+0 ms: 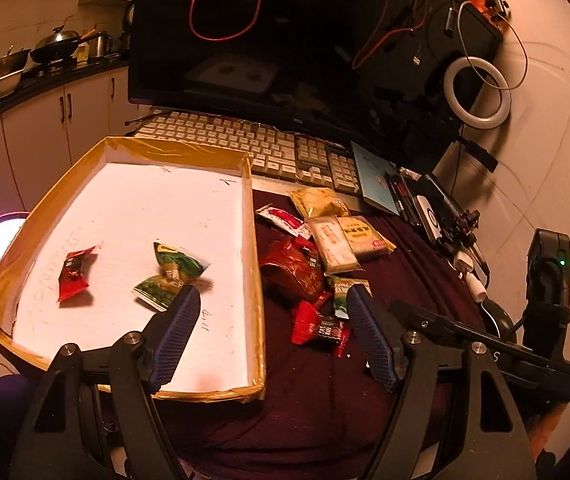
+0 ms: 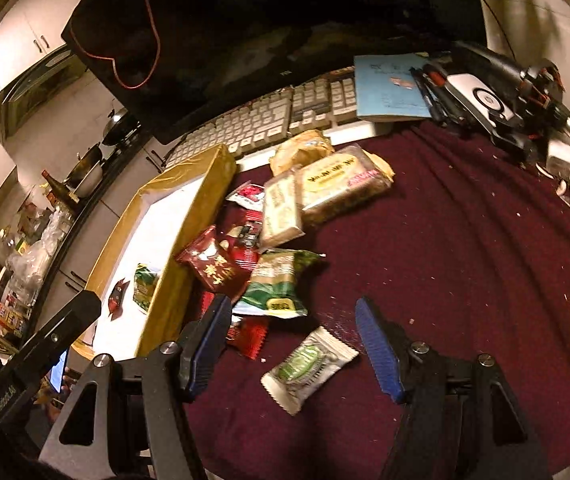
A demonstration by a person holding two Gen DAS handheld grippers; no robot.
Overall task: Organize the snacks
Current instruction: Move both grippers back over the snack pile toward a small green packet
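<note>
A shallow tray (image 1: pixel 255 240) with a yellow taped rim and a white floor holds a red packet (image 1: pixel 73 274) and two green packets (image 1: pixel 179 264); the upper green one is blurred. My left gripper (image 1: pixel 273 302) hangs open over the tray's right wall, with nothing between its fingers. Right of the tray, a snack pile lies on the maroon cloth: a dark red bag (image 1: pixel 297 268), beige cracker packs (image 1: pixel 345 240) and a yellow bag (image 1: pixel 317 200). My right gripper (image 2: pixel 293 312) is open above a white-and-green packet (image 2: pixel 309 364), which lies flat between its fingers, untouched. A green packet (image 2: pixel 277 284) lies just beyond.
A keyboard (image 1: pixel 245 140) and a dark monitor (image 1: pixel 285 40) stand behind the tray. A blue notebook (image 2: pixel 393 84), pens, a charger and cables crowd the back right. The tray (image 2: pixel 205 184) lies left of the pile. Crumbs dot the cloth (image 2: pixel 465 260). Kitchen counters sit far left.
</note>
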